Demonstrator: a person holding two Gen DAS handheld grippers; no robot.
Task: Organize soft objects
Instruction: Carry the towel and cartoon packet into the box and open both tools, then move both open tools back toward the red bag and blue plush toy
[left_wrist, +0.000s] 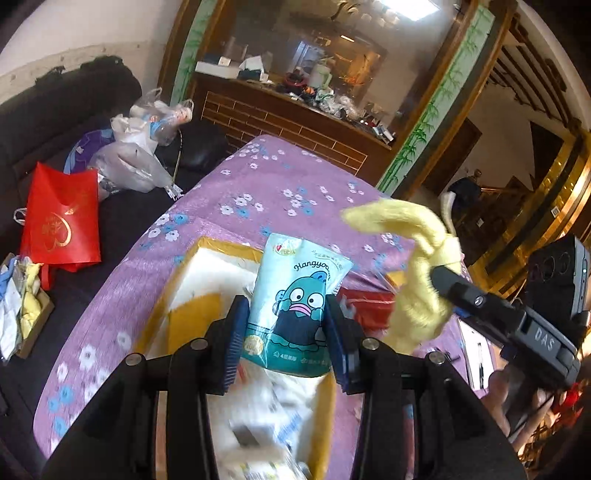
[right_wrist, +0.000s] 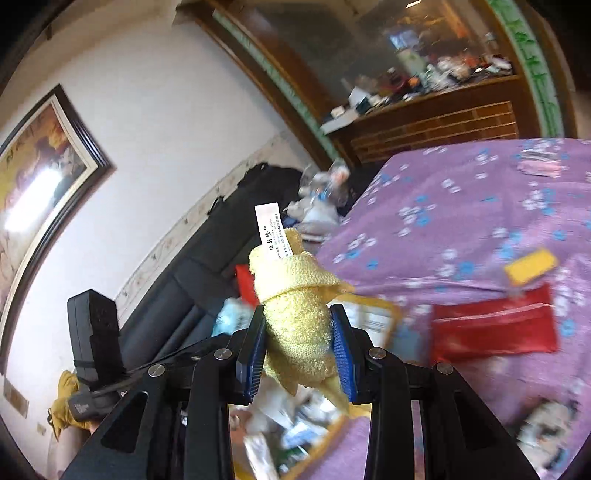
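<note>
My left gripper (left_wrist: 284, 328) is shut on a pale blue tissue pack (left_wrist: 295, 302) printed with a cartoon fish, held above an open cardboard box (left_wrist: 177, 295) on the purple flowered cloth (left_wrist: 258, 192). My right gripper (right_wrist: 299, 343) is shut on a rolled yellow cloth (right_wrist: 295, 314) with a white paper label (right_wrist: 271, 232). In the left wrist view that yellow cloth (left_wrist: 413, 266) hangs at the right, pinched by the right gripper's fingers (left_wrist: 454, 284). The box (right_wrist: 325, 432) below holds several blurred soft packs.
A dark sofa (left_wrist: 74, 110) on the left carries a red bag (left_wrist: 62, 218), clear plastic bags (left_wrist: 136, 155) and a small box of cloths (left_wrist: 22, 314). A red pouch (right_wrist: 491, 328) and a yellow item (right_wrist: 532, 266) lie on the cloth. A cluttered wooden counter (left_wrist: 288, 107) stands behind.
</note>
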